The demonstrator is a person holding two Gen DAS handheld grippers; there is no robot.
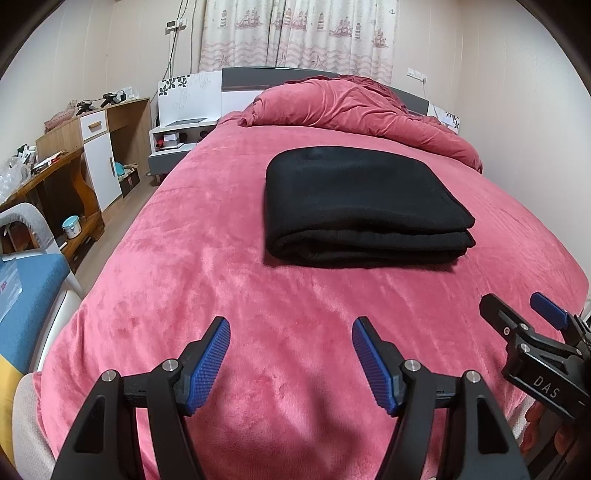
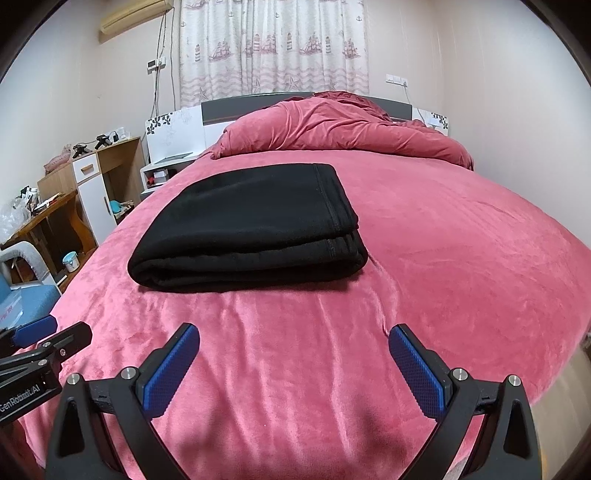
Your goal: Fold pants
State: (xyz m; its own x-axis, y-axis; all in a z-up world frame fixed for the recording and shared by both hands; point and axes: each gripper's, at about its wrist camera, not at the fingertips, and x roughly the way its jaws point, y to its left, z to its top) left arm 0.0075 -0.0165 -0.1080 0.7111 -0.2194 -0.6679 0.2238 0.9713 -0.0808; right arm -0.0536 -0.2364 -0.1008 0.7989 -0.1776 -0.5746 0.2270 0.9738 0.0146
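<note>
The room was a pale-walled bedroom with a curtain printed with ships and lighthouses (image 1: 299, 33) hanging behind a grey headboard (image 1: 243, 75). A wide bed covered in a pink plush blanket (image 1: 207, 266) filled most of both views, and a crumpled pink duvet (image 1: 354, 107) was heaped at its head end. Along the left wall stood a wooden table with a white drawer and door (image 1: 98, 147), cluttered on top, and beside it a white bedside unit (image 1: 177, 136).

The folded black fleece pants (image 1: 362, 206) lay on the bed blanket in a neat rectangular stack of several layers, roughly mid-bed, well short of the duvet and well apart from both tools. In the right wrist view the same pants (image 2: 247, 229) sat left of centre, with stitched hems showing along their right edge.

The left tongs (image 1: 291, 365) hovered over the near end of the bed with their blue-padded jaws spread wide and nothing between them. The right tongs (image 2: 295, 369) were likewise spread wide and empty, over bare blanket. The two tools were side by side, each visible at the edge of the other's view.
</note>
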